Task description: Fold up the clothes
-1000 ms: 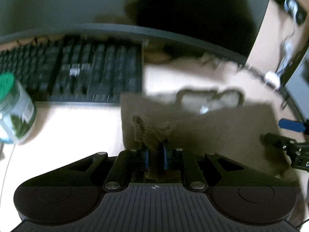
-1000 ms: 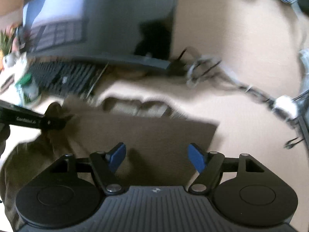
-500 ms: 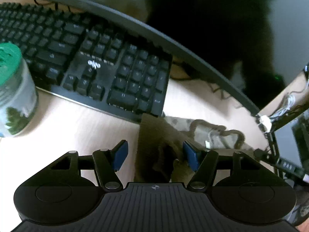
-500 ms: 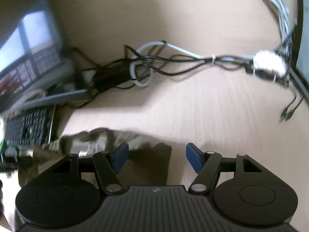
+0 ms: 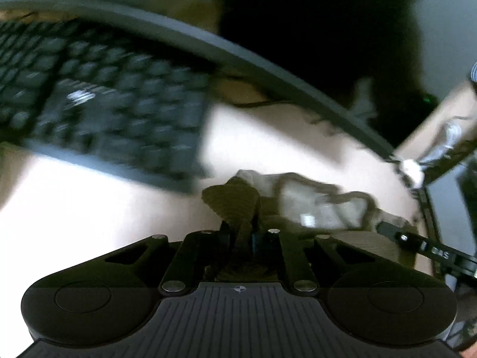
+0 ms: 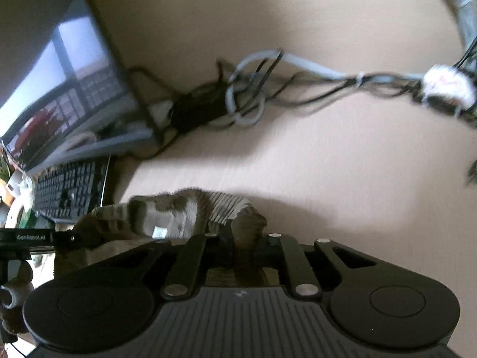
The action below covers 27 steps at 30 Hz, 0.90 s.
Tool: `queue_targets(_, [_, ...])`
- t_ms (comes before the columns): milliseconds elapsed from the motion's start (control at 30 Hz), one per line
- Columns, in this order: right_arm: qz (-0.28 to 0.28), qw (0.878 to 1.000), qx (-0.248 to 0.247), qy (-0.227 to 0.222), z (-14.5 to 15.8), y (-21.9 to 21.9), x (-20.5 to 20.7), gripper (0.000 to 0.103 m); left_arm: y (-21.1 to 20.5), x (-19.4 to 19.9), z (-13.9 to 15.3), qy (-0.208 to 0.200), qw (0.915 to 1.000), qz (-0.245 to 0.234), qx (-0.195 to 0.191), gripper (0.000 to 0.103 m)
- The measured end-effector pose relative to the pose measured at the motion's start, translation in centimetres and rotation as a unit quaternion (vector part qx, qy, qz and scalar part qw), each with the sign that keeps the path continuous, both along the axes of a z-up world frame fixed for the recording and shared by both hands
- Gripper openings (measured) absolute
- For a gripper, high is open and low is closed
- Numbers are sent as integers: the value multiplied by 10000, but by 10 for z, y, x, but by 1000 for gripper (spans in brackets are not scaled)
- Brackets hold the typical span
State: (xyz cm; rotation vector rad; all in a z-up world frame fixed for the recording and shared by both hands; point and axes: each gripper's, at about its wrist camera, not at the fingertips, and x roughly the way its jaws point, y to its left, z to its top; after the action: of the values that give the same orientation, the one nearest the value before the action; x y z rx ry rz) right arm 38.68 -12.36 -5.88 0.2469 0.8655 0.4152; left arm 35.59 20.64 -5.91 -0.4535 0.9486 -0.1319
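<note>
An olive-brown garment (image 5: 235,200) lies on the pale wooden desk, its collar and white label (image 5: 307,219) facing up. My left gripper (image 5: 243,237) is shut on the garment's left collar corner. My right gripper (image 6: 244,243) is shut on the right collar corner of the garment (image 6: 247,223). The ribbed collar (image 6: 220,208) stretches between the two grips. The right gripper's arm (image 5: 426,249) shows at the right of the left wrist view; the left gripper's arm (image 6: 35,237) shows at the left of the right wrist view.
A black keyboard (image 5: 104,113) lies left of the garment, below a curved monitor (image 5: 298,44). A monitor (image 6: 59,83) and keyboard (image 6: 71,188) sit at left in the right wrist view. A tangle of cables (image 6: 247,98) lies behind on the desk (image 6: 328,164).
Half a second ago both grippers were open over the collar corners. Both have now shut on the garment. The left view is blurred with motion.
</note>
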Motion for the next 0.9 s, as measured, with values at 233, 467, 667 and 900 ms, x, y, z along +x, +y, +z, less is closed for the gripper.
queue_targets(233, [-209,9960,-193,-852,67,-47,-11,8,-59,1,59,-1047,9901,-913,201,11])
queue_targets(467, [521,9800,-1179,-1513,90,-33,-145,9,-40,-91,65,-1321,9761,-1670,427,11])
queue_targets(667, [474,9820,-1734,-583,30,-16,-234,10,17,-140,36,-791,9812,-1737,285,15])
queue_targets(900, [305,9792,-2003,-31,15,-22,-277,37,85,-149,24,-404,9816,-1671,-830,55])
